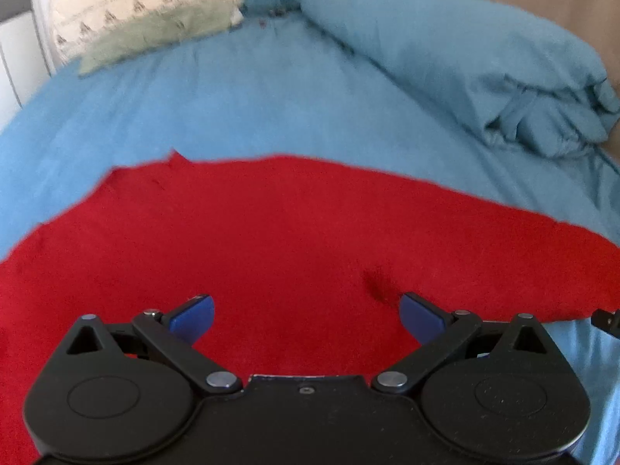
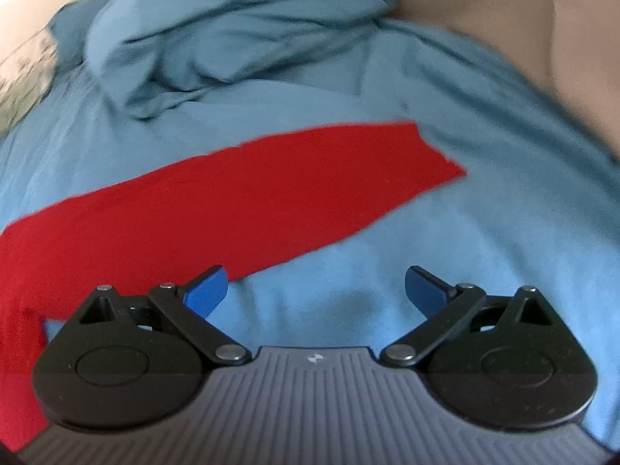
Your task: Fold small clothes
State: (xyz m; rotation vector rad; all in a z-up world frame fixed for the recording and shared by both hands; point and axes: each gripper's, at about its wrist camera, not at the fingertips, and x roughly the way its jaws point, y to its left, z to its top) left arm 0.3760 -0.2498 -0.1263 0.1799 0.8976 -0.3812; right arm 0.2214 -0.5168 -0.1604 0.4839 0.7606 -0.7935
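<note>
A red garment (image 1: 279,232) lies spread flat on the blue bed sheet (image 1: 193,108). My left gripper (image 1: 306,316) hovers over its near part, open, with nothing between the blue fingertips (image 1: 195,316). In the right wrist view the same red garment (image 2: 240,190) stretches from the lower left to a corner at the upper right. My right gripper (image 2: 316,290) is open over bare blue sheet (image 2: 445,240), just right of the garment's near edge, and its left fingertip (image 2: 207,290) sits at that edge. A small dark crease (image 1: 378,285) marks the cloth near the left gripper's right finger.
A bundled blue duvet (image 1: 465,54) lies at the back right of the bed, also seen as a blue duvet heap (image 2: 217,31) ahead of the right gripper. A cream patterned pillow (image 1: 147,11) rests at the back left. A beige wall (image 2: 523,38) borders the bed's right side.
</note>
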